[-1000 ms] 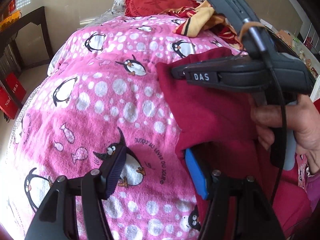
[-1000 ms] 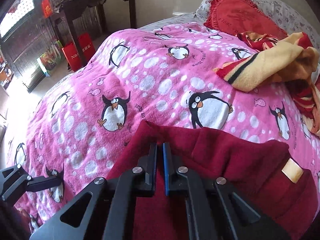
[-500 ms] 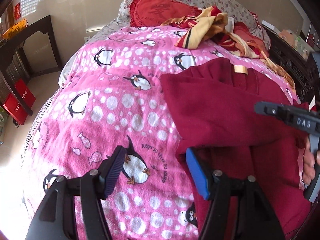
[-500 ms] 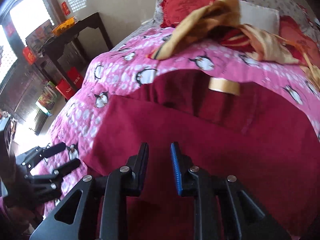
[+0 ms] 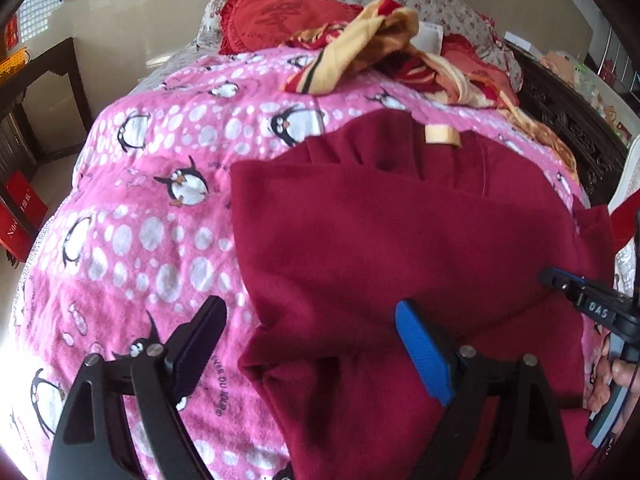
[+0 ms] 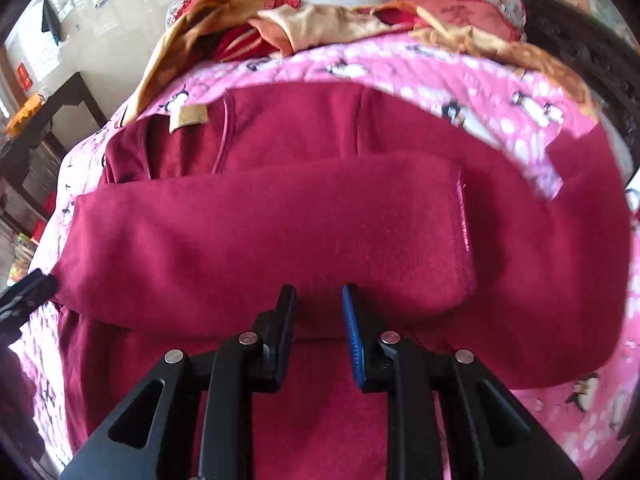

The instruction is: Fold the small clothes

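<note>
Maroon garment [image 5: 400,240] folded on blanket [image 5: 140,240], beneath gaping, empty left tongs [image 5: 310,344] and right tongs [image 6: 318,320].

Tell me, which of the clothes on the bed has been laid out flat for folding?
The dark red garment with the tan label, spread near both tools. The yellow-and-red clothes lie crumpled by the pillows.

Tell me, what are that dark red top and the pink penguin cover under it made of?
The dark red top looks like soft matte fleece or brushed knit, with a fuzzy nap. The penguin cover seems plush printed fleece, its surface tufted.
</note>
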`<state>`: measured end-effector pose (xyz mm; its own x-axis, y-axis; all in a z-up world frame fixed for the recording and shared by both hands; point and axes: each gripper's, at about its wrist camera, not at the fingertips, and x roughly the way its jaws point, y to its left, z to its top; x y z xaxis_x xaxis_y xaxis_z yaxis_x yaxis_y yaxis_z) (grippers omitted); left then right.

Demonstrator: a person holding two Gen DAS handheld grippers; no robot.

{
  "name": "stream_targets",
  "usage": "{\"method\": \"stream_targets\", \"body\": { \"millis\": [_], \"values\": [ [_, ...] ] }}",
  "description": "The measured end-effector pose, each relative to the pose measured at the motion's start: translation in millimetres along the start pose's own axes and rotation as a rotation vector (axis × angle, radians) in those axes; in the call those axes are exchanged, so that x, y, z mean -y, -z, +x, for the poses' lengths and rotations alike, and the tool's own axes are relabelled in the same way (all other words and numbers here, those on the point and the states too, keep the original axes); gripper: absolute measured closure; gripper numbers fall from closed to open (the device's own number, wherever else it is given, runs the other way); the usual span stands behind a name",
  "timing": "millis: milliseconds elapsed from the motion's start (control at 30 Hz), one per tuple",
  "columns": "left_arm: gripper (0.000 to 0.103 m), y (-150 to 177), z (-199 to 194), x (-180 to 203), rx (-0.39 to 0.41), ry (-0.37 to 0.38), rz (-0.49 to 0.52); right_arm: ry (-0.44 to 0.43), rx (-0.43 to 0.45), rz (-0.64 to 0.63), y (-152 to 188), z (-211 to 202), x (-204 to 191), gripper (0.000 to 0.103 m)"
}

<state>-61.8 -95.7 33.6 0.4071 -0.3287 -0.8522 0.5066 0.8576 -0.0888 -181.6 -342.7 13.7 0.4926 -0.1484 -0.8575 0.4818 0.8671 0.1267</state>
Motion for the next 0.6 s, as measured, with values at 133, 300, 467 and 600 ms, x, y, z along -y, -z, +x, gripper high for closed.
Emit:
{"method": "stream_targets", "body": {
  "millis": [133,300,467,600],
  "values": [
    [0.014,5.1,16.1,-1.2,-0.045,0.007,-0.039,-0.037,0.003,-0.011,-2.8,-8.8,2.9,0.086],
    [0.014,2.3,3.7,4.7,-0.006,-0.015,-0.028,-0.054,0.044,0.033,-3.6,-33.1,25.1,0.079],
    [0.014,-0.9,-11.6,15.9,0.041,-0.013,-0.002,-0.036,0.056,0.024,2.2,-46.3,30.3,0.079],
    [0.014,-0.5,-11.1,25.7,0.040,-0.025,0.030,-0.042,0.045,0.026,5.7,-42.6,27.4,0.079]
  ]
}}
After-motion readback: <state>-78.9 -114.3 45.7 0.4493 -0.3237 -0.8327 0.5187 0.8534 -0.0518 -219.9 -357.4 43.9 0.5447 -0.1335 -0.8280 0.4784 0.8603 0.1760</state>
